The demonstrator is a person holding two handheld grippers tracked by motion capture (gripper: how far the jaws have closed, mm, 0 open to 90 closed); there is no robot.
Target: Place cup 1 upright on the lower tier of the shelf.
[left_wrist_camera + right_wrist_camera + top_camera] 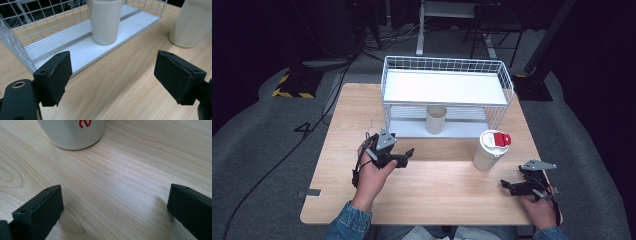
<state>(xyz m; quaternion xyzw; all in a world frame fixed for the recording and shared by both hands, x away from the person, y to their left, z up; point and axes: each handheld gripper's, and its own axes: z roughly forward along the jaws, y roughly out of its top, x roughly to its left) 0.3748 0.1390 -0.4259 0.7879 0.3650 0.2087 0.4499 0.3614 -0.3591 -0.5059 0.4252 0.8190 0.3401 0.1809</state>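
Observation:
My left gripper (pixel 406 156) hovers over the table's left-middle, its jaws open and pointing right toward the rack. In the left gripper view the left gripper (pixel 113 65) holds nothing, and a cream cup (pixel 104 21) stands ahead on the rack's bottom shelf. That cream cup (pixel 436 119) sits under the upper shelf in the high view. A white lidded cup (pixel 488 152) with a red tab stands on the table right of centre. My right gripper (pixel 507 186) rests near the front right edge, open and empty. The right gripper (pixel 115 192) faces the lidded cup's base (pixel 72 132).
A white wire rack (pixel 444 65) with two shelves stands at the back of the wooden table (pixel 437 195). The lidded cup (pixel 193 25) is at the right edge of the left gripper view. Dark floor, cables and chair legs lie beyond the table.

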